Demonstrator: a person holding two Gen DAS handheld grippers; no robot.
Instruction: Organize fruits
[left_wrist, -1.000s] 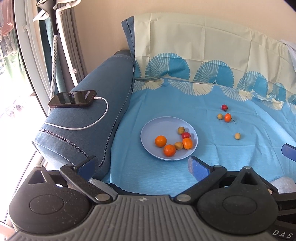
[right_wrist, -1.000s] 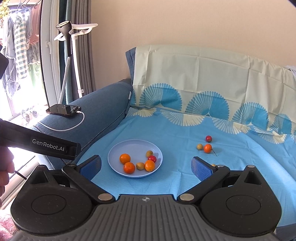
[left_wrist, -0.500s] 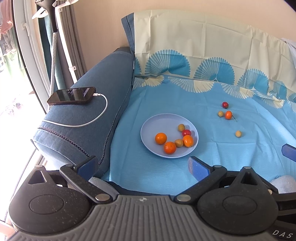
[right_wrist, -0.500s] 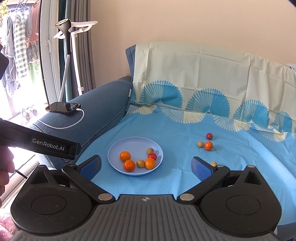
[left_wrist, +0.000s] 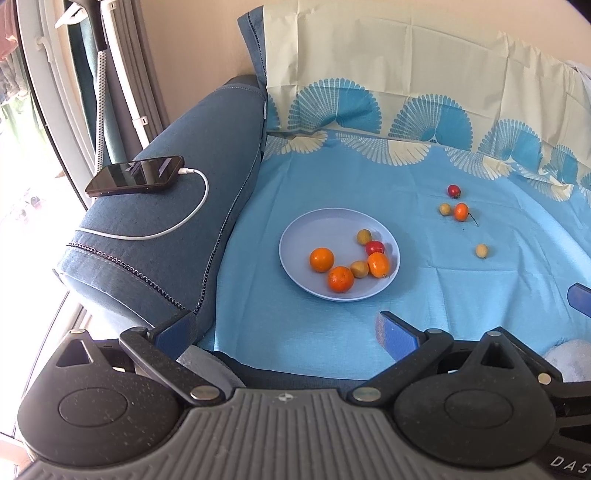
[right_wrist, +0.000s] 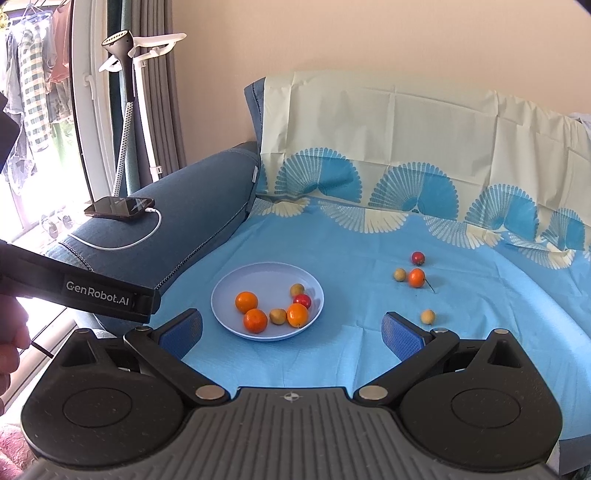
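A pale blue plate (left_wrist: 314, 229) (right_wrist: 258, 273) lies on the blue cloth of a sofa seat and holds several small fruits: oranges, tan ones and a red one. To its right on the cloth lie a red fruit (left_wrist: 454, 191) (right_wrist: 418, 257), a tan fruit (left_wrist: 444, 209) (right_wrist: 399, 274), an orange fruit (left_wrist: 461, 211) (right_wrist: 416, 277) and another tan fruit (left_wrist: 481, 251) (right_wrist: 427, 316). My left gripper (left_wrist: 284, 328) is open and empty, near the seat's front edge, short of the plate. My right gripper (right_wrist: 291, 328) is open and empty too, just before the plate.
A phone (left_wrist: 135, 180) (right_wrist: 119, 207) on a white charging cable rests on the sofa's blue armrest (left_wrist: 166, 236) at left. A garment steamer stand (right_wrist: 129, 74) and curtains are by the window. The left gripper's body (right_wrist: 92, 291) crosses the right wrist view's left side, with a hand (right_wrist: 11, 347) below.
Both views have shifted slightly: the plate and fruits sit a little higher in the left wrist view and lower in the right wrist view. Both grippers stay open; no fruit has moved.
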